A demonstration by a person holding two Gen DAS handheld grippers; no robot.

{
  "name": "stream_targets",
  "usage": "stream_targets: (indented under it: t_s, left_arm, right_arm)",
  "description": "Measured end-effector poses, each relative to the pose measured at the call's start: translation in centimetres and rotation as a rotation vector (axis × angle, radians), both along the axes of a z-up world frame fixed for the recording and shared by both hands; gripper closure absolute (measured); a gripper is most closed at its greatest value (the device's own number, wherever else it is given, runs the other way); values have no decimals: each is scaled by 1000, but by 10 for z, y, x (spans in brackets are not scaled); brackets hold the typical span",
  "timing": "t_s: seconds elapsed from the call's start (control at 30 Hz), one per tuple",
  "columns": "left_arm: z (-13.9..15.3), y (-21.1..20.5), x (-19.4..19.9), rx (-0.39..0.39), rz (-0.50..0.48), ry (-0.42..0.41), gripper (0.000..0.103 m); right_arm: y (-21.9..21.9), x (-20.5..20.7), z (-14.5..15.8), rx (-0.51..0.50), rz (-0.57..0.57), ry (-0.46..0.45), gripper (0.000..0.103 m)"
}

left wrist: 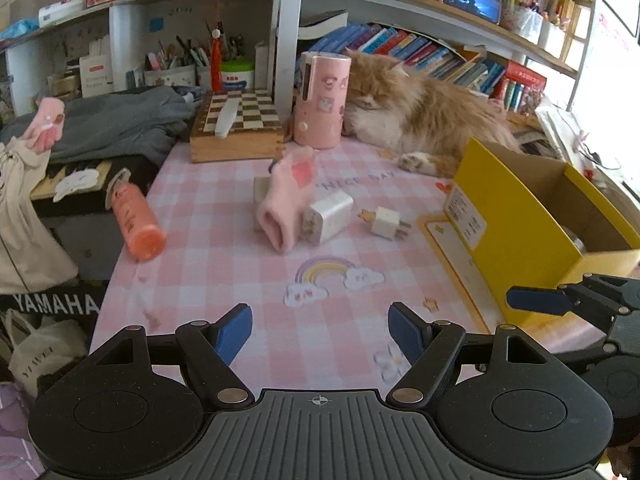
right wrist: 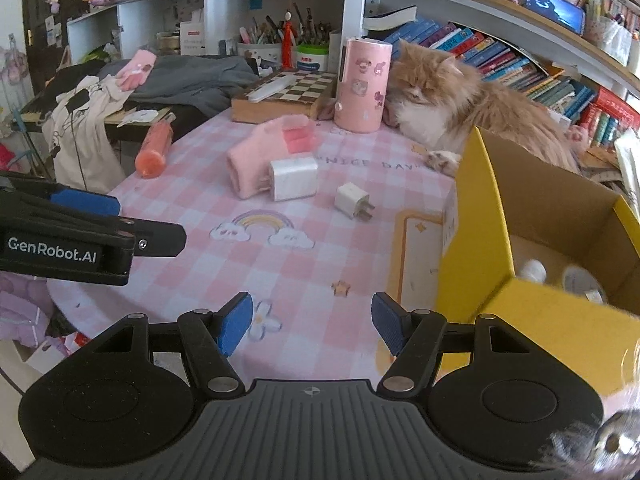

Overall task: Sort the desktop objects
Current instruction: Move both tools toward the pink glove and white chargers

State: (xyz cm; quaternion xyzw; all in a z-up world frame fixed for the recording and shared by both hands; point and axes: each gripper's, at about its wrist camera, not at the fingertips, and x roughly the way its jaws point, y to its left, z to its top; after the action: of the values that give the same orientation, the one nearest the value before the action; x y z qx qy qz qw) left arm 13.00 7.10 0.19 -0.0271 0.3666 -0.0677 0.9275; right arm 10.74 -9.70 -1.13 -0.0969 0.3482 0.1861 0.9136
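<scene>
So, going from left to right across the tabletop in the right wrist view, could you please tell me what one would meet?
Orange bottle → pink glove → large white charger → small white plug → yellow cardboard box.

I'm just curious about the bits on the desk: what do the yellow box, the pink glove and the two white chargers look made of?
Yellow box: likely cardboard, with a brown raw inside and folded flaps. Pink glove: soft knit or fleece, by its fuzzy, slumped shape. Large charger and small charger: apparently hard, smooth white plastic; the small one shows metal-looking prongs.
</scene>
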Motion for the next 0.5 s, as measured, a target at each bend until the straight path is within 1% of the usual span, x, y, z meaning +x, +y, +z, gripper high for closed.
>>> stream_targets:
  t_s: [0.17, 0.33, 0.5]
  left_arm:
    - [2, -1, 34, 19, 7, -5, 26]
    - [3, -5, 63, 33, -4, -10, 26]
    - [-1, -9, 85, 36, -20, 11, 26]
  right_arm:
    - [3, 25, -3, 0, 39, -14, 39]
    - [2, 53, -7, 9, 40, -18, 40]
    - [6, 75, -11, 15, 58, -21, 41]
